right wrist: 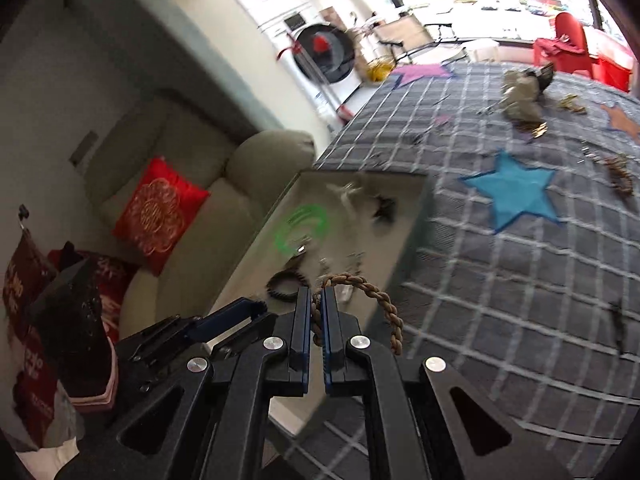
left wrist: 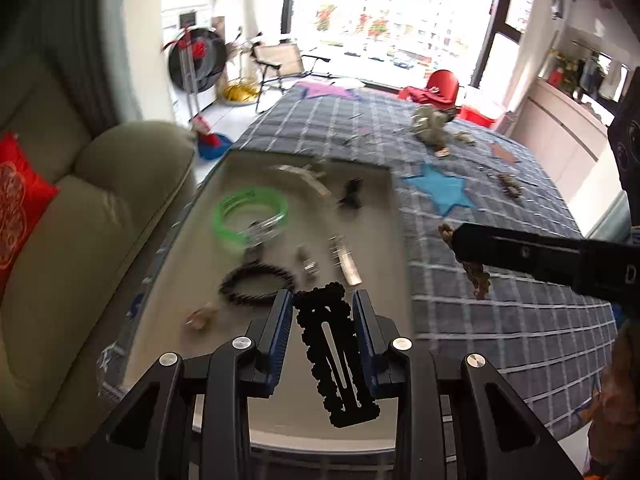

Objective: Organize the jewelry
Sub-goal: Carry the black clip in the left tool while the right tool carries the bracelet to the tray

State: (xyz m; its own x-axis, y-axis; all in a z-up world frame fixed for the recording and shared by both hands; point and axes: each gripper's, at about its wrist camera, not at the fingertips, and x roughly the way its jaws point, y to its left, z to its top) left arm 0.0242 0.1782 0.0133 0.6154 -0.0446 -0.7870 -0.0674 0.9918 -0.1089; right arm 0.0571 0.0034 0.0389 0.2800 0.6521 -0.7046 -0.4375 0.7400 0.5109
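Note:
My left gripper [left wrist: 323, 304] is shut on a black beaded snap hair clip [left wrist: 334, 356], held over the near end of a shallow beige tray [left wrist: 384, 248]. The tray holds a green bangle [left wrist: 250, 214], a black bead bracelet [left wrist: 256, 282], a silver barrette [left wrist: 348, 266] and other small pieces. My right gripper [right wrist: 317, 300] is shut on a brown braided cord bracelet [right wrist: 382, 300], which loops out to the right above the tray's near corner [right wrist: 416, 216]. In the left wrist view the right gripper [left wrist: 454, 240] reaches in from the right with the braid [left wrist: 478, 278] dangling.
The tray lies on a grey checked cloth [left wrist: 500, 300] with star patches. More jewellery lies scattered on the cloth at the back, around a crumpled pouch [left wrist: 432, 124]. A beige sofa [left wrist: 100, 240] with a red cushion stands to the left.

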